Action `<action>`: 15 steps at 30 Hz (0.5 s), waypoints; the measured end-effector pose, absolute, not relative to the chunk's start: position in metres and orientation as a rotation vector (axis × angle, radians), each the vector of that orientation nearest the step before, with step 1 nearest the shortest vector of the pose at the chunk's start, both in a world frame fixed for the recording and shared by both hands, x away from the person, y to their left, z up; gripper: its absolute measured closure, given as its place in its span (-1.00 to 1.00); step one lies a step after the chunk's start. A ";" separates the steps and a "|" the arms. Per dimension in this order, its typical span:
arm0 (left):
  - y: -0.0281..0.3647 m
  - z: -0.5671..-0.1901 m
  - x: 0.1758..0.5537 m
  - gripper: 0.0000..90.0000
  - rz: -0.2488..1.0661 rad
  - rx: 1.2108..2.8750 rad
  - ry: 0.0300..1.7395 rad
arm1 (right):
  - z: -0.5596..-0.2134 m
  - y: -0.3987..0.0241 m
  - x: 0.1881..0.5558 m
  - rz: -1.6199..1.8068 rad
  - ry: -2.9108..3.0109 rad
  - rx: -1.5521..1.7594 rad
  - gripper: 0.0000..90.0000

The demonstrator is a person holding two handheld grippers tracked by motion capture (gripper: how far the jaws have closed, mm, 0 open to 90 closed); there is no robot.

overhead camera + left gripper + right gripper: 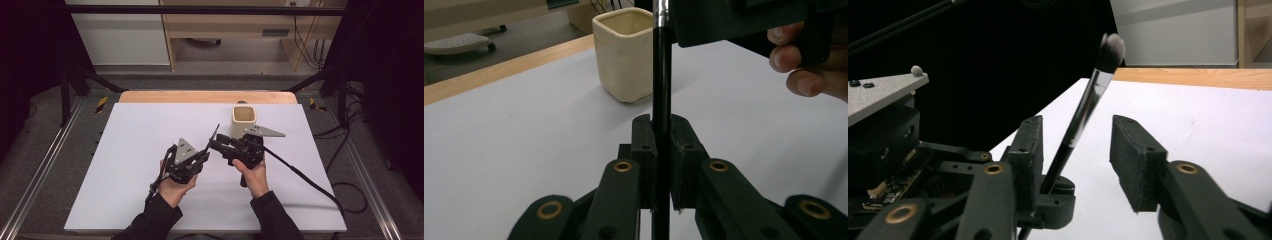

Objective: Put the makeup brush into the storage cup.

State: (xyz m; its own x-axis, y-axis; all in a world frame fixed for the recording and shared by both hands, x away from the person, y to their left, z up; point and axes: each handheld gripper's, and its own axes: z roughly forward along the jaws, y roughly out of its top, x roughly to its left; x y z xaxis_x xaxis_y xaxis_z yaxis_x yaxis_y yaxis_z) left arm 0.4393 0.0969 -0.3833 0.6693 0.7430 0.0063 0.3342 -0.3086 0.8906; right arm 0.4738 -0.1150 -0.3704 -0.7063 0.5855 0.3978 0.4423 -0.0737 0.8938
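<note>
A white surface [130, 165] lies on a wooden table, with a cream cup [243, 116] near its far edge. The left tongs [662, 132] are closed tight on the black handle of a makeup brush [1087, 107], which stands up between them. The right tongs [1079, 150] are half open around the same brush, not pressing it. The cup stands just behind the right tongs.

A lab recording bay: black curtains, a dark metal frame [75, 75] around the white-topped table [130, 150], loose cables [345, 195] on grey carpet.
</note>
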 end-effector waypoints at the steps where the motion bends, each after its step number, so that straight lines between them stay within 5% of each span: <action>1: 0.096 -0.383 0.439 0.85 0.521 1.907 0.846 | -0.370 -0.115 0.474 1.907 2.057 1.153 0.35; 15: 0.090 -0.385 0.435 0.85 0.516 1.912 0.824 | -0.370 -0.116 0.474 1.920 2.069 1.164 0.64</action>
State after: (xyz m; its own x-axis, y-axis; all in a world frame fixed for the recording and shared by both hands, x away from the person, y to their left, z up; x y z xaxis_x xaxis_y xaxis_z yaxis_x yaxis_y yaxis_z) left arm 0.4350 0.0898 -0.3855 0.6830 0.7303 0.0079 0.3266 -0.3151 0.8911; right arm 0.4740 -0.1159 -0.3698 -0.7059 0.5712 0.4188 0.4603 -0.0795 0.8842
